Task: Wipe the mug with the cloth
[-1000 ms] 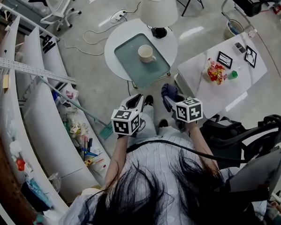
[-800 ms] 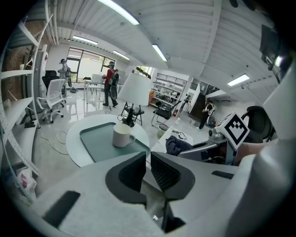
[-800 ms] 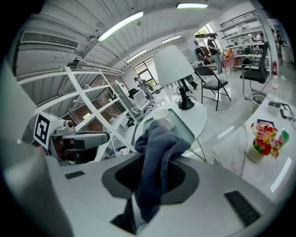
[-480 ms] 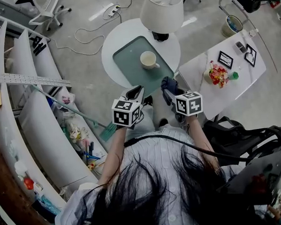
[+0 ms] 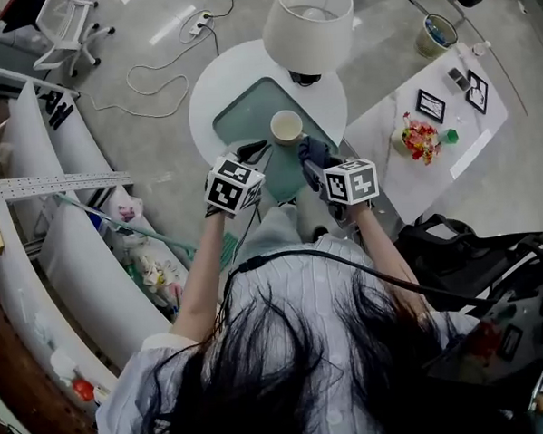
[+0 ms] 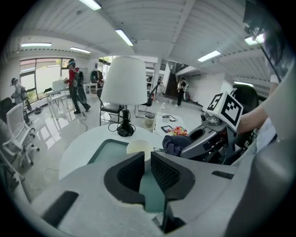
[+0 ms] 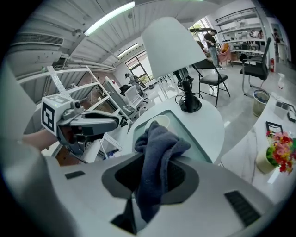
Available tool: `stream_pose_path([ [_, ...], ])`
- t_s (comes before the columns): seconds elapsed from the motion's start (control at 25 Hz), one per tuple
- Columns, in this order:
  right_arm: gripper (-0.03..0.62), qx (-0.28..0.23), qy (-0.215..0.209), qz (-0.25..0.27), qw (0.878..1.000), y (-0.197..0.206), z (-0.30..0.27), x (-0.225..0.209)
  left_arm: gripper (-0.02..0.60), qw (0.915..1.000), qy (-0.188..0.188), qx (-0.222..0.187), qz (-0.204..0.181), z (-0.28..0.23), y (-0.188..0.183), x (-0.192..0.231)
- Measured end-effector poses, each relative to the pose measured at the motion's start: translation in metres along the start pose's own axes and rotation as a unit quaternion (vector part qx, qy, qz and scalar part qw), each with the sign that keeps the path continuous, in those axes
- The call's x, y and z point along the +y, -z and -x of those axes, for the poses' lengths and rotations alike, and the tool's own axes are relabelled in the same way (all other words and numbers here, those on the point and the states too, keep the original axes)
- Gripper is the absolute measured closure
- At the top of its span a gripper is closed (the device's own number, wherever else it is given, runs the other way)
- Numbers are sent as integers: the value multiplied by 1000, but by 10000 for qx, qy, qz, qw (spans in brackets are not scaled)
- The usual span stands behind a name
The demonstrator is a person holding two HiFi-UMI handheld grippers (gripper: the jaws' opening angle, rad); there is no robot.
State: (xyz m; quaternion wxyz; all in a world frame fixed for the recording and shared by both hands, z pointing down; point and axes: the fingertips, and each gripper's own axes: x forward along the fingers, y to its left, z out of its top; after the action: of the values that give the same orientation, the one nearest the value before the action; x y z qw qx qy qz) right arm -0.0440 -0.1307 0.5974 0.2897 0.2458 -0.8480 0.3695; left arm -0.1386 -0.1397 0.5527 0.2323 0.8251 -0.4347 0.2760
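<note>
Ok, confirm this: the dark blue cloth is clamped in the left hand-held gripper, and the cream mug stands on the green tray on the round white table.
Wrong gripper: the dark blue cloth is clamped in the right hand-held gripper, as the right gripper view shows; the left hand-held gripper is empty. The rest holds.

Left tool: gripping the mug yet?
No, the left tool has its jaws slightly apart with nothing between them, and the mug stands beyond them on the tray.
</note>
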Motion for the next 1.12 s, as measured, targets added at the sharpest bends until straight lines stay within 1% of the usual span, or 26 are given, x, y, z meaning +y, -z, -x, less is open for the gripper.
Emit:
stream_pose_path([
  [0.12,500,85,99,-21,9999,-5,-14,-4,546,9975,309,178,-610,-17,-10,14],
  [0.2,500,129,156,-69,9998,-7,-22,-6,546,9929,528,387,-996,-29,-13,21],
  [0.28,500,157,202,-120,9996,-7,-28,-7,546,9855,779,633,-1367,-43,-13,26],
  [0.4,500,205,256,-160,9993,-6,-33,-6,545,9722,1030,809,-1942,-63,-22,33],
  [0.44,500,222,271,-183,9992,-5,-34,-6,545,9661,1091,870,-2173,-70,-25,34],
  [0.48,500,231,284,-203,9991,-4,-35,-6,545,9583,1160,965,-2429,-76,-28,35],
  [0.6,500,242,302,-235,9990,-3,-38,-4,545,9290,1441,1374,-3121,-93,-25,35],
  [0.8,500,259,326,-308,9987,1,-38,-5,544,8824,1935,2104,-3737,-118,-4,27],
  [0.84,500,247,336,-318,9986,0,-38,-5,545,8745,2001,2207,-3828,-122,0,26],
  [0.88,500,234,344,-325,9986,0,-38,-6,545,8690,2057,2276,-3881,-125,3,25],
  [0.92,500,221,349,-334,9986,-1,-38,-6,545,8661,2100,2323,-3896,-128,4,25],
  [1.0,500,214,344,-400,9984,0,-39,-7,545,8643,2121,2401,-3877,-134,7,24],
  [1.08,500,225,341,-461,9981,1,-40,-8,545,8657,2018,2456,-3866,-139,9,27],
  [1.12,500,226,347,-470,9980,1,-40,-9,545,8679,1947,2471,-3846,-142,10,29],
])
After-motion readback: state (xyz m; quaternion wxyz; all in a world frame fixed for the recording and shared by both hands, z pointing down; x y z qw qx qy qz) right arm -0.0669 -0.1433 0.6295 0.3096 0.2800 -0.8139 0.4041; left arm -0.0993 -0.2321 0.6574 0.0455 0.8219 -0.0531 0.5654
